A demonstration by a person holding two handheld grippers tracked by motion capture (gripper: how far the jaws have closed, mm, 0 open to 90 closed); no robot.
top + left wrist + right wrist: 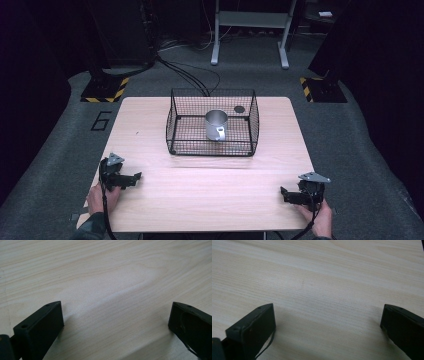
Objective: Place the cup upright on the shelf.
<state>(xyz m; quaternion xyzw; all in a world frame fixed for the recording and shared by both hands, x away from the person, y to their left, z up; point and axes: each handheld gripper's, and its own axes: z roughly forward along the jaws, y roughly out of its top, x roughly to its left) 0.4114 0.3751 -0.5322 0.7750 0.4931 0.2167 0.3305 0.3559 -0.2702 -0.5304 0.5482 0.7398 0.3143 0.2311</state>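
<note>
Pale wooden counter (210, 185) is bare near both grippers, left gripper (134, 177) and right gripper (284, 192), rested with fingers apart, well short of the mug (216, 125) kept in the wire basket (212, 149).

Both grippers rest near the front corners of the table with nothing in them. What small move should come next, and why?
Probably lift the right gripper and carry it forward toward the metal cup, which stands upright inside the open-topped wire basket. Both grippers are wide open over bare table, far from the cup, and the cup's handle faces the person, so either could go; the left gripper may wait.
</note>
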